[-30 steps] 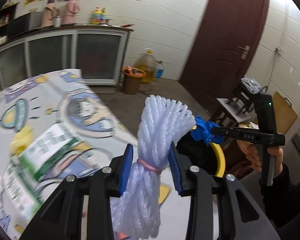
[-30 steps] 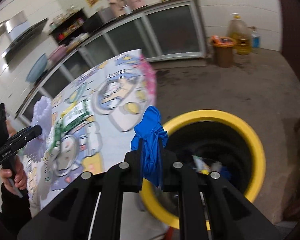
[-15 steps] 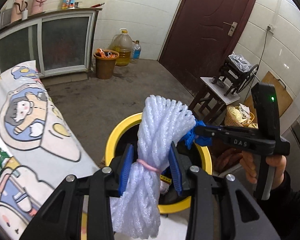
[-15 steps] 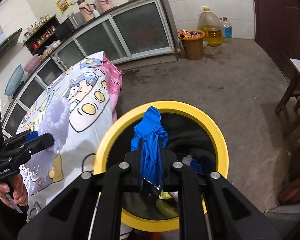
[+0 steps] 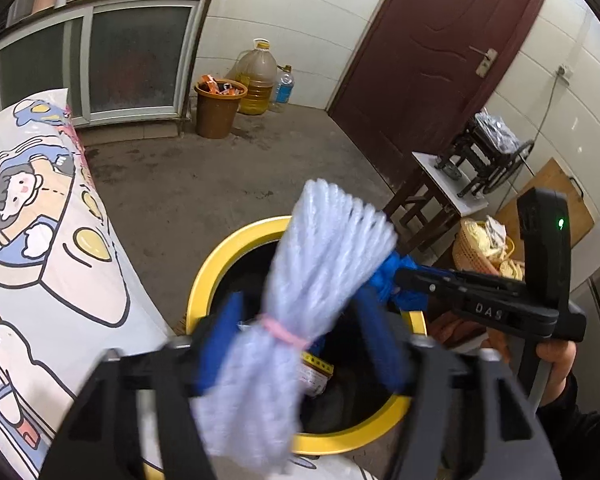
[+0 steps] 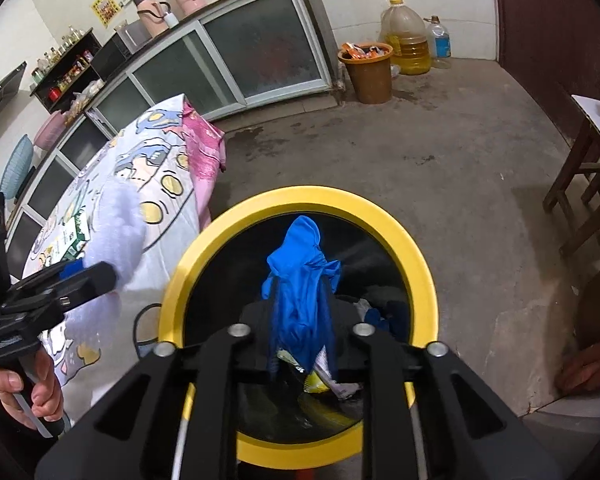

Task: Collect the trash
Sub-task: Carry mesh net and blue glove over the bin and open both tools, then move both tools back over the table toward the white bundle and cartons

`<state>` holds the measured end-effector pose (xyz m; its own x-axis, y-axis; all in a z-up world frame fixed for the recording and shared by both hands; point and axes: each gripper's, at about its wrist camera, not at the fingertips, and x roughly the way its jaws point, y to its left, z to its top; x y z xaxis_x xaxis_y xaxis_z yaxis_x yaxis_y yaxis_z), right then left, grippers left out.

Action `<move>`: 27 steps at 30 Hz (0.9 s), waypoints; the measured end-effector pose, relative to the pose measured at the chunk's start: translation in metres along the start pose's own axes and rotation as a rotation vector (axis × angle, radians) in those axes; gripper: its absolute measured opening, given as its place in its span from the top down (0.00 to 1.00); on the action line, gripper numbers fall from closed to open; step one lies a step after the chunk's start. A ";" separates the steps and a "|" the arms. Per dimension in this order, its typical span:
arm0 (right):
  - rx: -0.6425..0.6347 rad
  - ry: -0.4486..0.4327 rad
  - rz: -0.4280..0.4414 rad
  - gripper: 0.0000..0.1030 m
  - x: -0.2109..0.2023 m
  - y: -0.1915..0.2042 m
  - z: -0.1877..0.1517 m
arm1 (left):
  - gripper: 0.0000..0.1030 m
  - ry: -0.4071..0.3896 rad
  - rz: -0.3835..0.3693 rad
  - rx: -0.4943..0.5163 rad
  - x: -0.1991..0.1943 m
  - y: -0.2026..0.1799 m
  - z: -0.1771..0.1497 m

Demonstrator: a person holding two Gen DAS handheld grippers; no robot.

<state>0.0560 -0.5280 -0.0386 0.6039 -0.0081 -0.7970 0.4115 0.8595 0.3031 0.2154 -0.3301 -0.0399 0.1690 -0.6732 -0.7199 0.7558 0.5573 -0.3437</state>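
The left gripper (image 5: 300, 344) has been opened wide around the white foam net bundle (image 5: 300, 300), now loose between its fingers. A crumpled blue plastic bag (image 6: 300, 280) is pinched by the right gripper (image 6: 300, 344). Both are held over the round yellow-rimmed bin (image 6: 416, 256), beyond which grey floor (image 6: 380, 144) is seen.

Two tools (image 6: 300, 320) (image 5: 300, 344), one yellow bin (image 6: 412, 248), one foam net bundle (image 5: 320, 264), one blue bag (image 6: 300, 280), one brown bucket (image 6: 370, 70), two bottles (image 6: 406, 38) (image 6: 438, 42).

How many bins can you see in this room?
2. A yellow-rimmed bin sits right below both grippers, next to the table. A brown bin stands far off by the cabinet, beside the oil jug. Others may be out of view.
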 end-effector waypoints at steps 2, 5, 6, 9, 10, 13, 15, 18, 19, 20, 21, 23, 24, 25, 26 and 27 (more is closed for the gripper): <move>0.015 0.003 -0.016 0.66 0.001 -0.003 0.000 | 0.22 -0.013 -0.002 -0.022 -0.003 0.004 0.000; 0.042 0.016 -0.020 0.65 0.004 -0.011 -0.002 | 0.22 -0.008 -0.018 -0.049 -0.003 0.008 -0.001; 0.049 0.018 -0.021 0.65 0.004 -0.013 -0.003 | 0.22 -0.010 -0.016 -0.051 -0.005 0.009 -0.001; 0.057 0.019 -0.021 0.65 0.001 -0.014 -0.005 | 0.20 -0.035 -0.020 -0.069 -0.015 0.015 -0.002; 0.057 0.018 -0.023 0.65 0.000 -0.014 -0.006 | 0.19 -0.043 -0.016 -0.072 -0.018 0.017 -0.002; 0.051 0.013 -0.011 0.65 -0.004 -0.011 -0.007 | 0.18 -0.077 0.005 -0.080 -0.033 0.024 -0.002; 0.038 0.004 -0.003 0.65 -0.007 -0.005 -0.008 | 0.18 -0.099 0.019 -0.090 -0.045 0.030 -0.005; 0.006 -0.005 0.013 0.65 -0.009 0.009 -0.006 | 0.18 -0.136 0.062 -0.096 -0.070 0.047 -0.010; -0.011 -0.010 0.027 0.65 -0.010 0.017 -0.005 | 0.18 -0.151 0.082 -0.099 -0.081 0.055 -0.013; -0.024 -0.013 0.039 0.65 -0.010 0.024 -0.005 | 0.18 -0.166 0.100 -0.104 -0.095 0.064 -0.018; -0.045 -0.016 0.056 0.65 -0.010 0.034 -0.004 | 0.18 -0.174 0.112 -0.109 -0.102 0.070 -0.020; -0.080 -0.019 0.083 0.65 -0.010 0.053 -0.002 | 0.18 -0.209 0.153 -0.126 -0.130 0.090 -0.030; -0.100 -0.018 0.096 0.65 -0.010 0.063 -0.002 | 0.18 -0.221 0.167 -0.132 -0.141 0.096 -0.035; -0.118 -0.015 0.113 0.63 -0.009 0.073 -0.002 | 0.18 -0.237 0.192 -0.141 -0.157 0.107 -0.042; -0.144 -0.005 0.149 0.61 -0.007 0.089 -0.003 | 0.18 -0.251 0.224 -0.147 -0.175 0.119 -0.051; -0.160 0.001 0.169 0.61 -0.006 0.099 -0.004 | 0.18 -0.264 0.257 -0.148 -0.192 0.130 -0.060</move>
<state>0.0902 -0.4409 -0.0060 0.6543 0.1437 -0.7424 0.1908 0.9186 0.3460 0.2435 -0.0991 0.0181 0.5122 -0.5935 -0.6208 0.5718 0.7750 -0.2692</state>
